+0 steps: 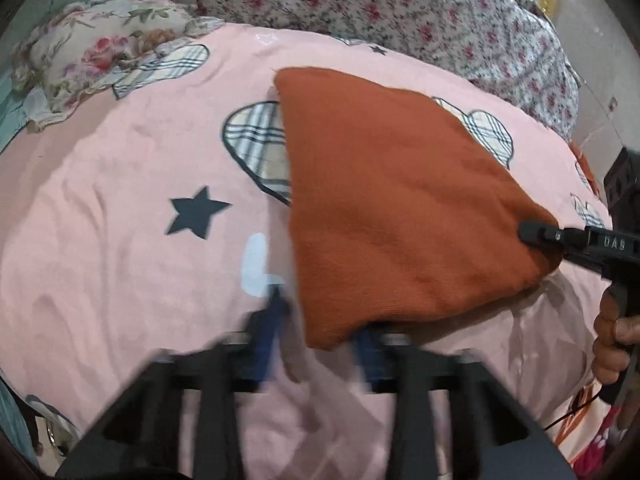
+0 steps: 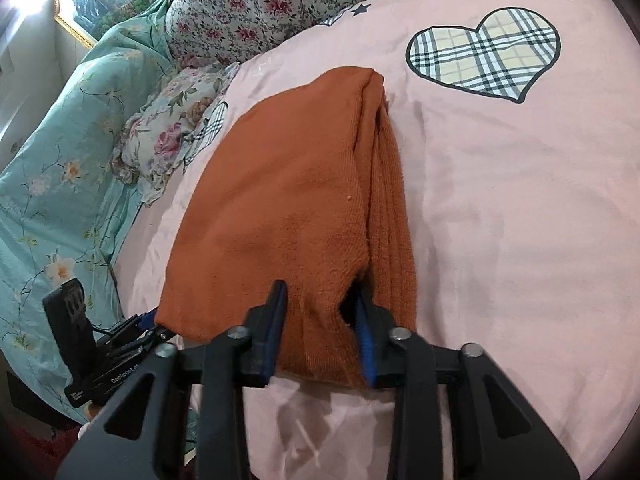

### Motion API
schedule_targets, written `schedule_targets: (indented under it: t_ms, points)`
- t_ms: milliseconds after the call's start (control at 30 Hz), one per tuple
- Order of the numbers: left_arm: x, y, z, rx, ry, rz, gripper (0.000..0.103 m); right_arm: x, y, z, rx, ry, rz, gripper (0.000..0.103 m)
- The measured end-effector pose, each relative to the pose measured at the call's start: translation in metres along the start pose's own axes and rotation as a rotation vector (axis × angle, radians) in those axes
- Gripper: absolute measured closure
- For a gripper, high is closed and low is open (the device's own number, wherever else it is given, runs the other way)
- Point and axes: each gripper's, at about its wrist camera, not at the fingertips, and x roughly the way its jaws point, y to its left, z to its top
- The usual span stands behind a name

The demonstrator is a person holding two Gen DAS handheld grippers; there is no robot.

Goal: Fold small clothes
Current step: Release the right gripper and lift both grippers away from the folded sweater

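Orange knit garment (image 2: 280, 208) lies folded on the pink bed cover (image 2: 500, 220), long axis running from near to far, with stacked folded layers showing along its right edge in the right wrist view. Right gripper (image 2: 320, 320) sits at the garment's near end: the blue-padded fingers (image 2: 276, 316) stand either side of a bunched near corner, cloth pressed between them, so the grip is closed on the fabric. In the left wrist view the same tool comes in from the right edge, its black tip on the garment's right corner, with the person's hand (image 1: 612, 344) wrapped round its handle. Left gripper (image 1: 320, 344) is motion-blurred in its own view; its fingers (image 1: 272, 320) straddle the nearest corner of the garment, narrow gap, cloth between them, but the blur hides whether the pads actually press on it, so I cannot tell if it grips. In the right wrist view the left tool shows at the garment's near left corner, partly hidden under the cloth edge. Bed cover carries plaid hearts (image 2: 484, 54) and a dark star (image 1: 198, 212). A rose-print pillow (image 1: 104, 52) lies at the far left, a floral quilt (image 1: 400, 4) bunched beyond the garment, a teal flowered sheet (image 2: 60, 184) along the left side.
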Motion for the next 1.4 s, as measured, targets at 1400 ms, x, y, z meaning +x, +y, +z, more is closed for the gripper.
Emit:
schedule_targets:
  t_ms: [1400]
  points:
    - [0.022,-0.013,0.029,0.094,0.107,-0.277,0.085,0.041,-0.035,0.094,0.030,-0.057,-0.112,0.093]
